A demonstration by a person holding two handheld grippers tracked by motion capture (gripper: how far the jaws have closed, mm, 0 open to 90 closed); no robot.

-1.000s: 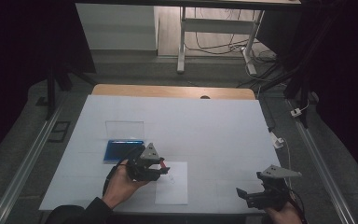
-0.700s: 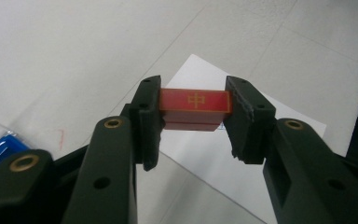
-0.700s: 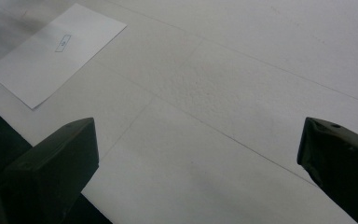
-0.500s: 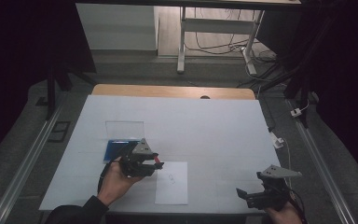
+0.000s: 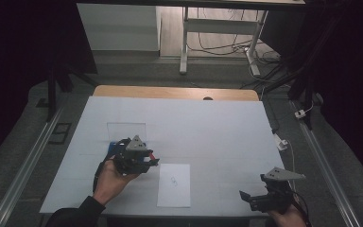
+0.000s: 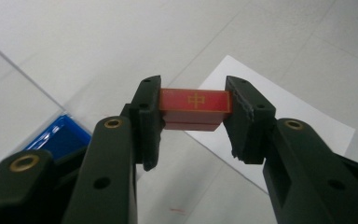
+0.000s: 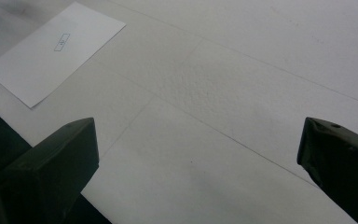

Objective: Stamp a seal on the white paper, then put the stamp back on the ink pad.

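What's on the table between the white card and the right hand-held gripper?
Nothing: in the high view, the stretch of table between the card and the right hand-held gripper is bare.

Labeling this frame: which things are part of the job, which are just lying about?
In the job:
- left gripper, shut on the red tile
- white sheet, just beyond the tile
- blue tray, beside the left gripper

Lying about:
- right gripper, open, idle at the table edge
- clear lid
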